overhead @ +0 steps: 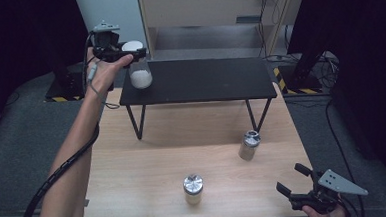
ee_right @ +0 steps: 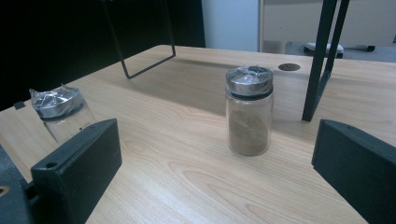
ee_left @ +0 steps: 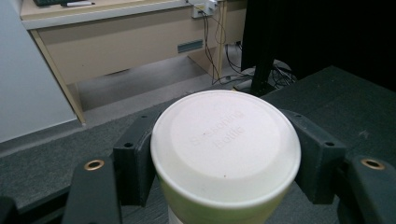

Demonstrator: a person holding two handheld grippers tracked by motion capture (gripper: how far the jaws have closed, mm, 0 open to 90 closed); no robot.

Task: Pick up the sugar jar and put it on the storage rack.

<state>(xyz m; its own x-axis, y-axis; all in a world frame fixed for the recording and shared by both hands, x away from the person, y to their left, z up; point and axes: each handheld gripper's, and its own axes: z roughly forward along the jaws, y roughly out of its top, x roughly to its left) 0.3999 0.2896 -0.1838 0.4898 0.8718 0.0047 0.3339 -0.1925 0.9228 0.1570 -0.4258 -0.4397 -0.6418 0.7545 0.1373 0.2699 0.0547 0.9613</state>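
My left gripper (overhead: pixel 130 54) is shut on the white lid of a seasoning bottle (overhead: pixel 140 70) that holds white powder, at the left end of the black shelf (overhead: pixel 199 80). From the left gripper view the lid (ee_left: pixel 225 145) sits between both jaws, pressed on each side. Two jars with foil-wrapped silver lids stand on the wooden table: one with brown powder (overhead: pixel 248 145) at the right and one (overhead: pixel 193 188) near the front edge. My right gripper (overhead: pixel 294 179) rests open at the front right corner, facing the brown-powder jar (ee_right: pixel 249 111), with the other jar (ee_right: pixel 63 114) to its left.
The wooden table (overhead: pixel 149 166) carries the low black shelf on thin metal legs (overhead: pixel 136 121). A beige desk and cables stand behind. Dark floor mats surround the table. The shelf's top to the right of the bottle is bare.
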